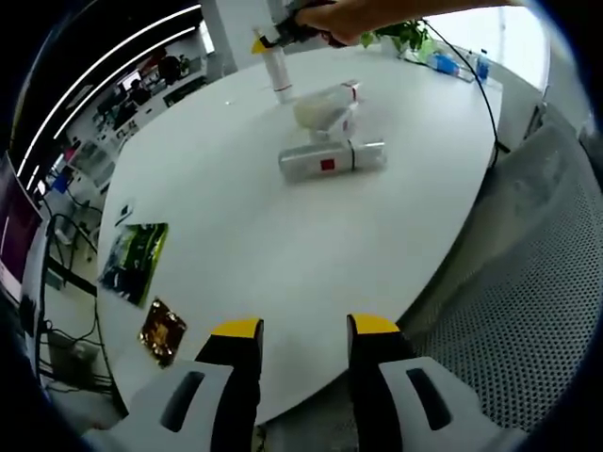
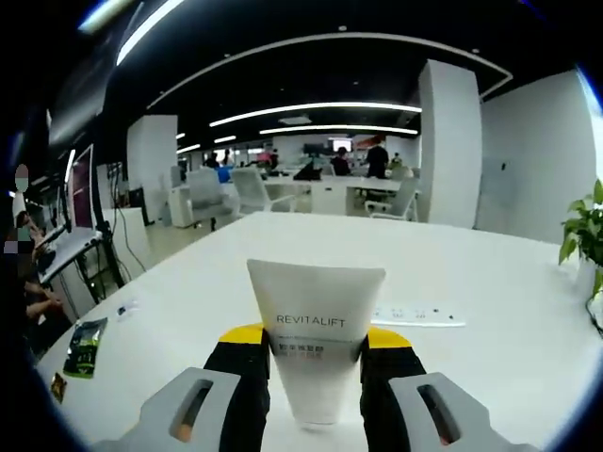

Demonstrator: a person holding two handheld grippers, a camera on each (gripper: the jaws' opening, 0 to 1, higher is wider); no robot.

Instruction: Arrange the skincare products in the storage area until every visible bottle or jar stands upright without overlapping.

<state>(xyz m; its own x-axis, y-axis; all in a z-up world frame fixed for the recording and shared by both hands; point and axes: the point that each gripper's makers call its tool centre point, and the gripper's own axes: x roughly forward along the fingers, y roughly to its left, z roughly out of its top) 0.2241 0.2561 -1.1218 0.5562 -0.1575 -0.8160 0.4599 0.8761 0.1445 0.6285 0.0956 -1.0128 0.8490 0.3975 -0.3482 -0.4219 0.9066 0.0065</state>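
White plastic forms the tube (image 2: 317,339) marked REVITALIFT, which is seen at the lower centre of the right gripper view, clamped upright between the yellow-tipped jaws of the right gripper (image 2: 316,350), its crimped end uppermost. Behind it, at centre right, a flat white strip (image 2: 416,314) is laid on the white table (image 2: 471,282), and a green plant (image 2: 589,231) is visible at the right edge.

In the left gripper view, the left gripper (image 1: 303,330) is held at the bottom centre with its jaws parted and nothing between them, above the table's near edge (image 1: 311,282). At the upper centre, the same tube (image 1: 279,71) is seen standing, held by the right gripper (image 1: 267,42) in a person's hand (image 1: 350,21). Just right of it a pale jar-like container (image 1: 325,106) is placed, and below that a silvery bottle (image 1: 330,158) with a red label is lying on its side. Two packets (image 1: 141,282) are seen near the lower left.
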